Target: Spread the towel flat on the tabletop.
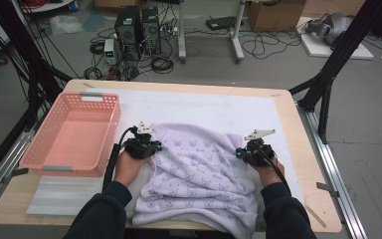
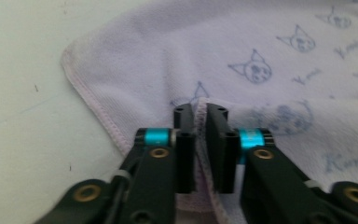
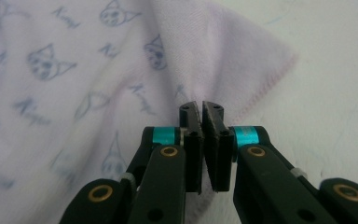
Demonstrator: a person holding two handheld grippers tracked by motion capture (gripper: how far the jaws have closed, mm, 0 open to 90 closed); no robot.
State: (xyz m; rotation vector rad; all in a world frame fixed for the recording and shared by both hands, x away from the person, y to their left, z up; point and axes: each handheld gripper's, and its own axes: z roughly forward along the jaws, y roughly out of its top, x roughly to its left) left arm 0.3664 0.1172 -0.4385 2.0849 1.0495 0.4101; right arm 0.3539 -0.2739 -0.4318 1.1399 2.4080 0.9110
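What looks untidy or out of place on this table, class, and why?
The lilac towel lies crumpled, not flat, and its near edge hangs over the table's front edge. The left gripper and right gripper each pinch a hem. The pink basket sits straight; nothing looks spilled or damaged.

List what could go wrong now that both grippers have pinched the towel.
1. The left gripper holds only the towel's thin hem, so it may slip out on lifting.
2. The towel's near edge hangs over the table edge; it could drag or slide off.
3. The right gripper pinches a fold, so layers may separate.
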